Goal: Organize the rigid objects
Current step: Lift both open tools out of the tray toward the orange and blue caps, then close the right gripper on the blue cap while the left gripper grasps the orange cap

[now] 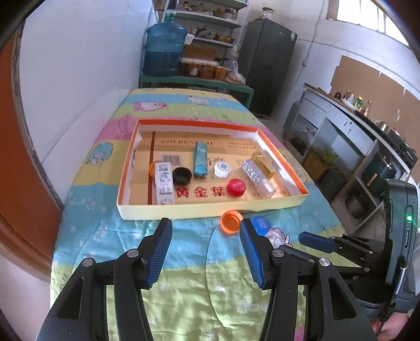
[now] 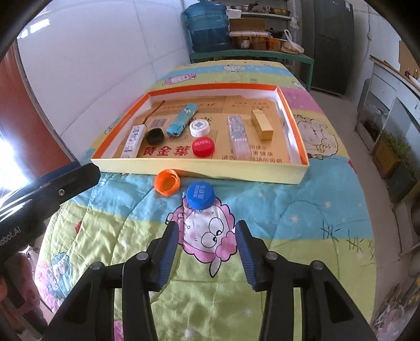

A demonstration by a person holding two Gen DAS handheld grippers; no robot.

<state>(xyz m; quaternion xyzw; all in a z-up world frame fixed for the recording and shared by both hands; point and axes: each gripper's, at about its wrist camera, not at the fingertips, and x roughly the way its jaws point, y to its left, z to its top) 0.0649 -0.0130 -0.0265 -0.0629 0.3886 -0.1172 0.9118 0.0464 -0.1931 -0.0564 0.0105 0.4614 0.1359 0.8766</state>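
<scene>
Behind spread left tongs (image 1: 206, 228), blue cap (image 1: 261, 225) half hides; right tongs (image 2: 206, 232) spread

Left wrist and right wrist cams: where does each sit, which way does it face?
Left wrist: on the left claw, angled down the bed toward the shallow box; own open fingers show, right claw at right.
Right wrist: on the right claw, same heading, blue cap just ahead; own open fingers show, left claw at left.
Shared: box, orange cap, blue cap, water jug.
</scene>
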